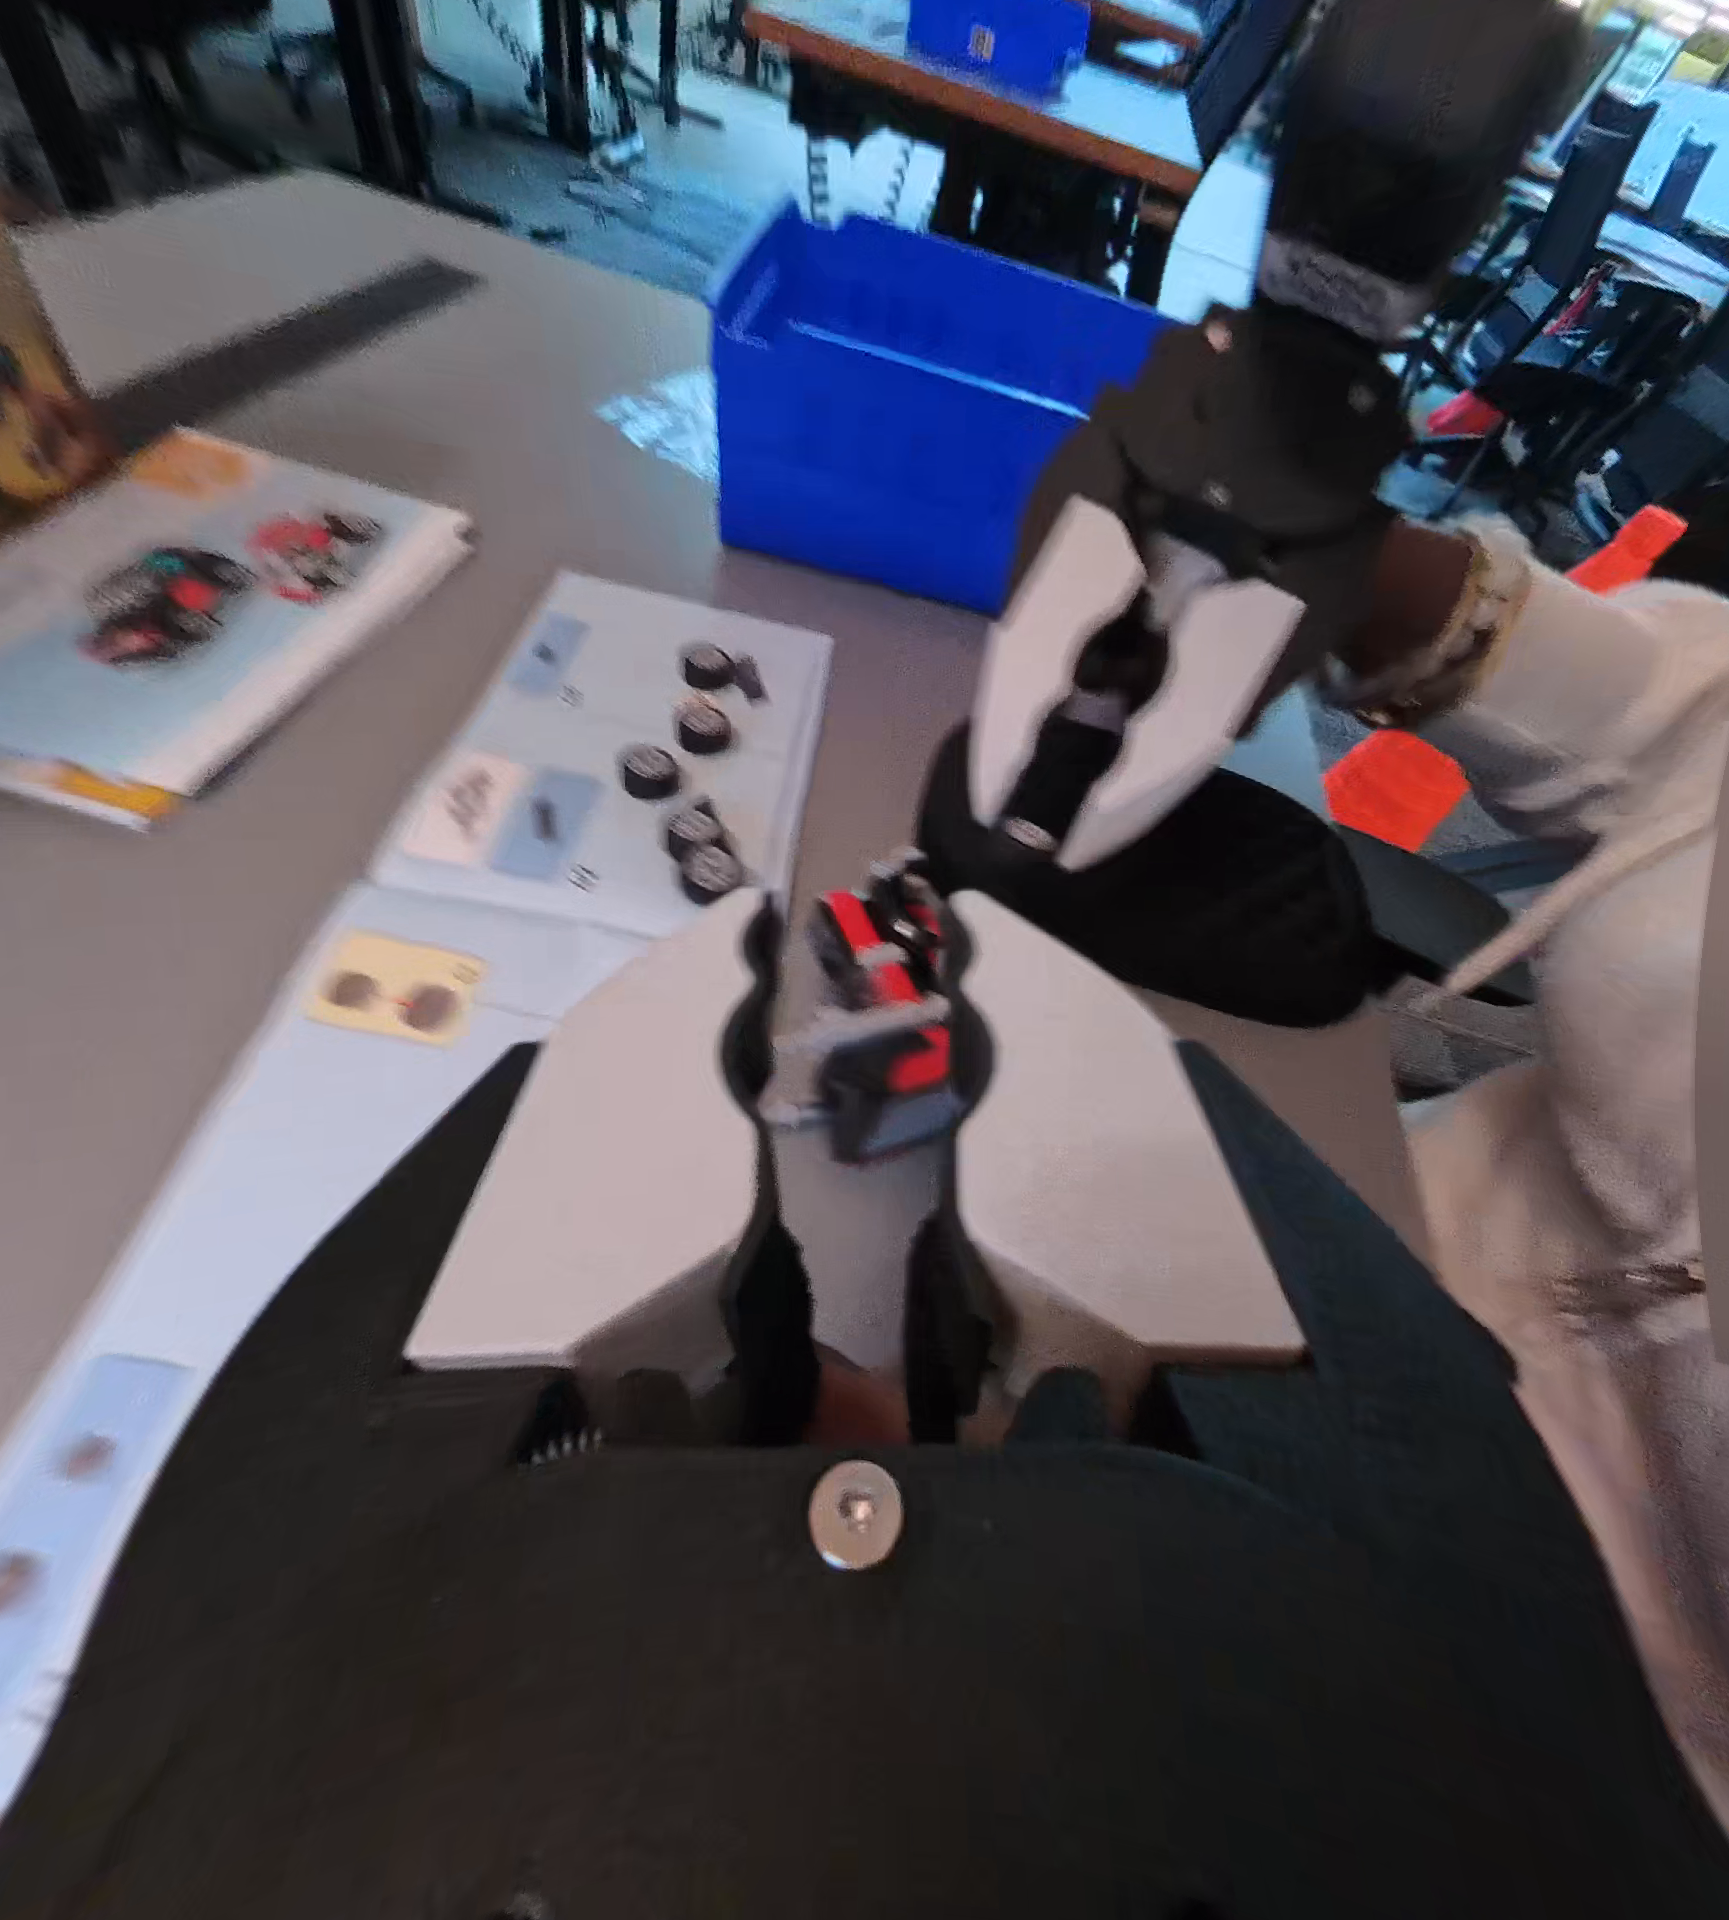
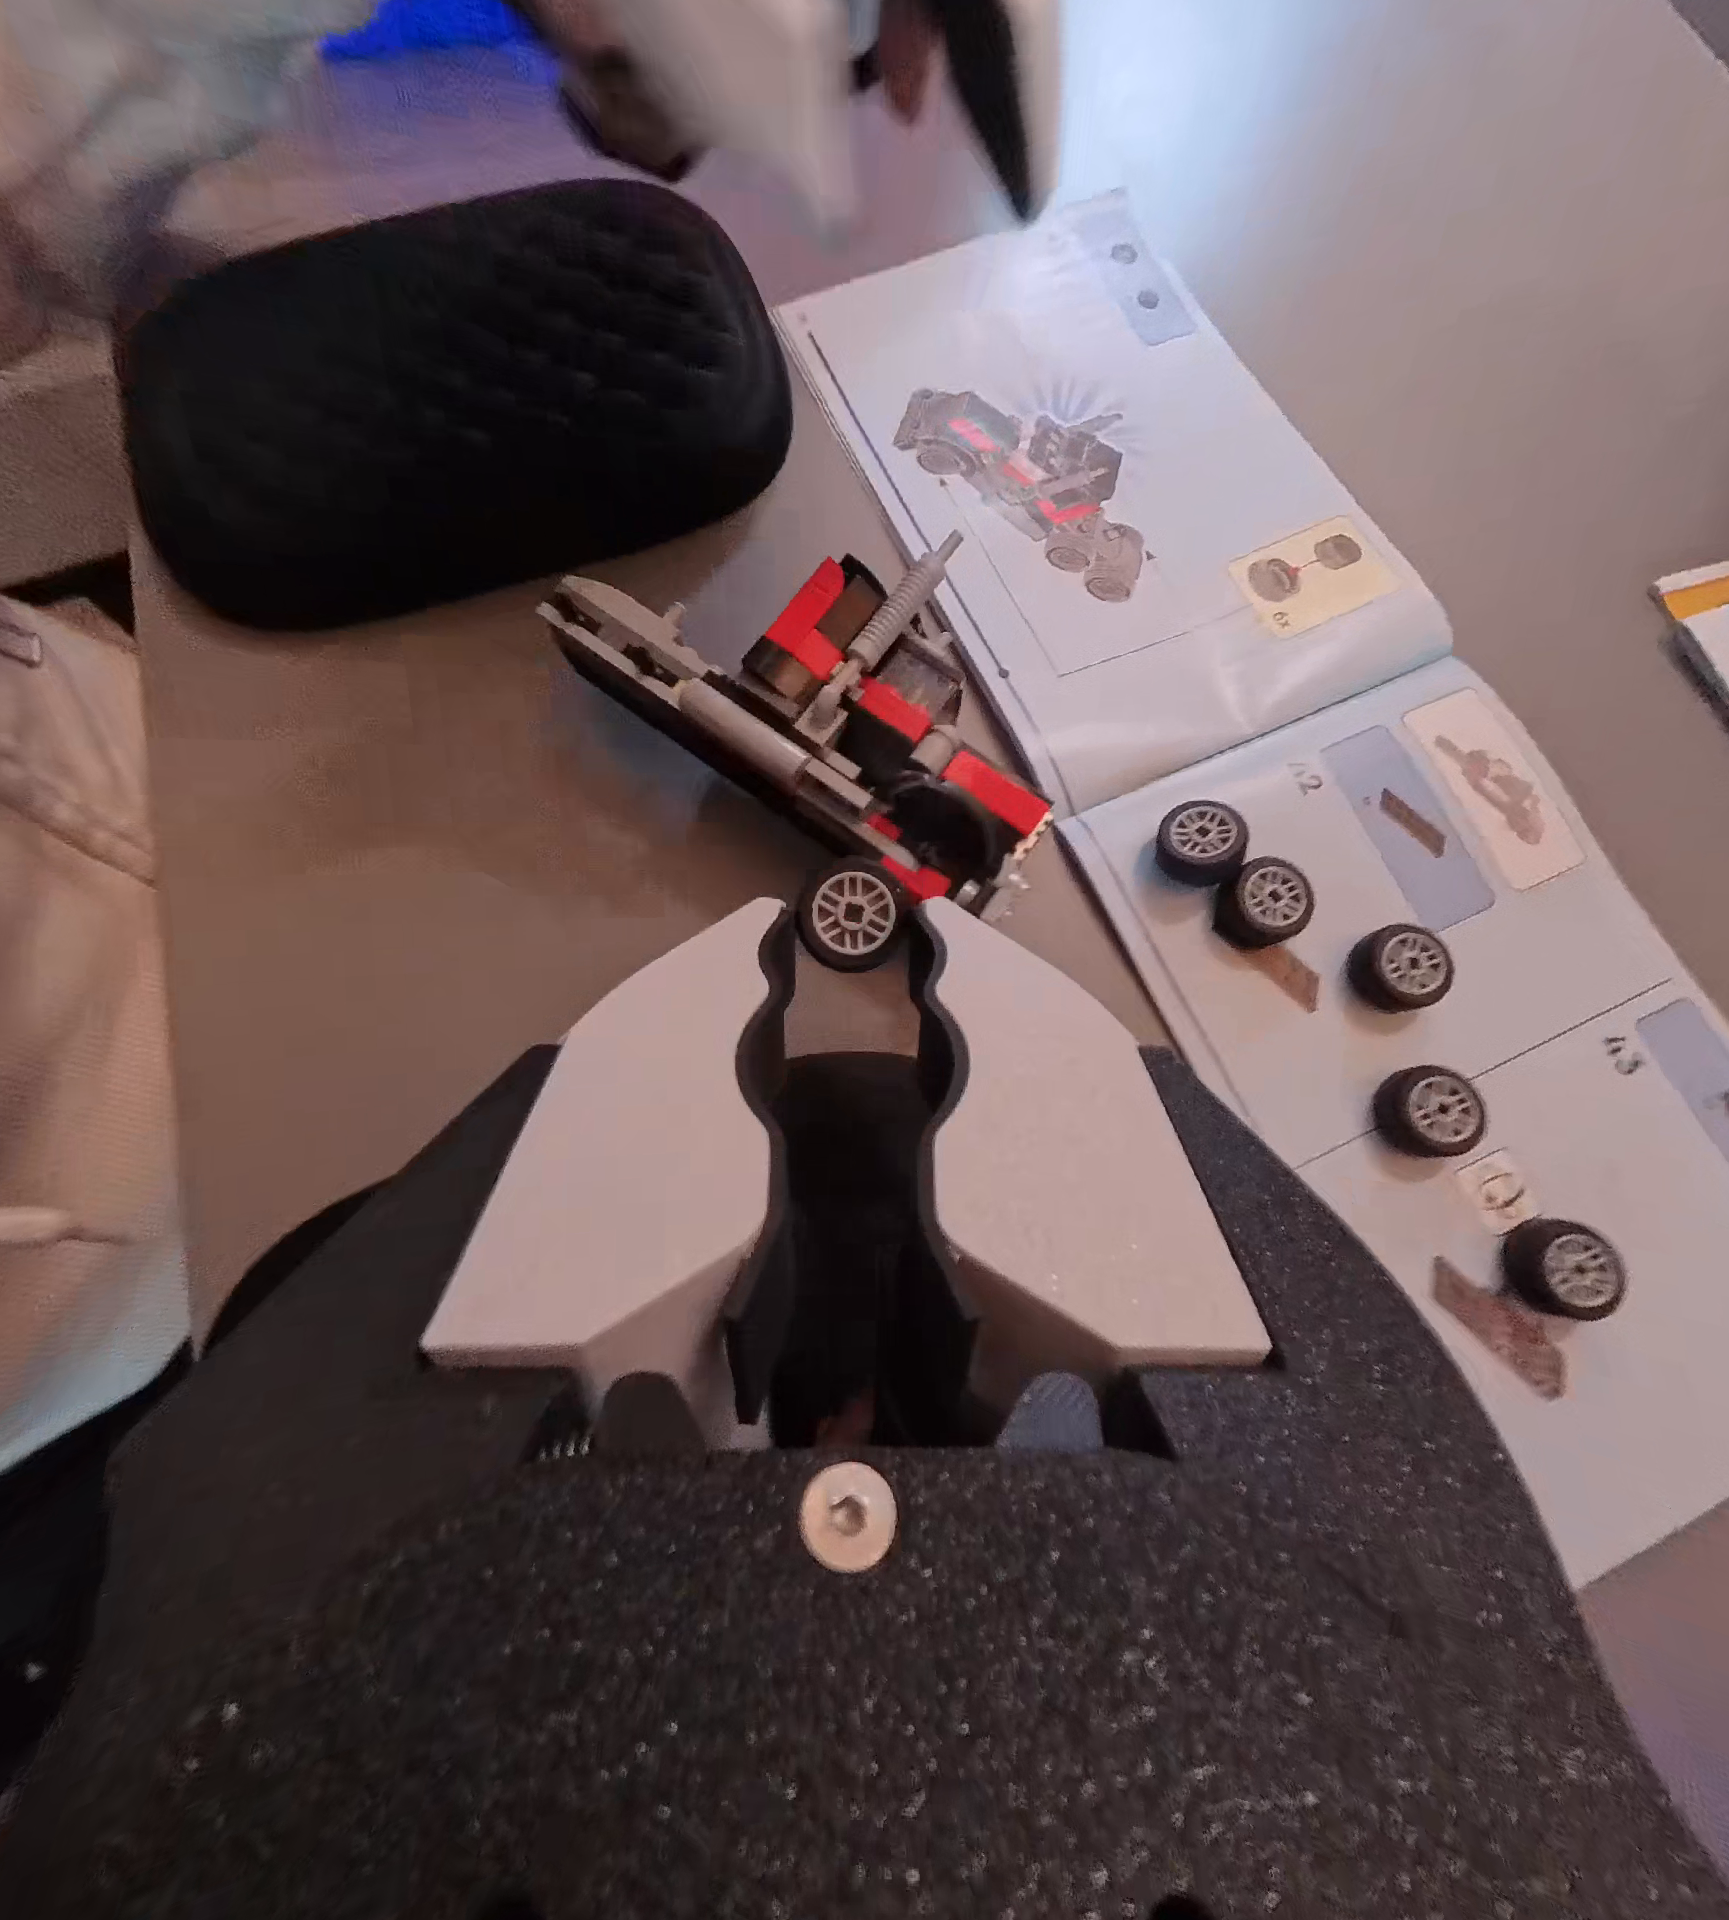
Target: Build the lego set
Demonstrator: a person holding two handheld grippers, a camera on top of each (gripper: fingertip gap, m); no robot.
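Red, black and grey bricks made up a partly built lego truck (image 1: 881, 1023), clamped between the fingers of the left gripper (image 1: 860, 914) and held tilted above the grey surface (image 2: 403, 790). Just beyond it, the right gripper (image 2: 852, 909) pinched a single wheel (image 2: 853, 914) at its fingertips, the wheel touching the front corner of the truck (image 2: 818, 727). In the left wrist view the right gripper (image 1: 1047, 847) pointed down towards the model from the far side.

Five loose wheels (image 2: 1405, 966) lay in a rough line on an open instruction booklet (image 2: 1099, 343) beside the truck, making six wheels with the one held. A second, closed booklet (image 1: 164, 613) lay farther off to the left. One blue bin (image 1: 891, 436) stood at the far edge of the surface, and one black cushion (image 2: 444, 395) sat near the person's pale sleeve (image 1: 1587, 707).
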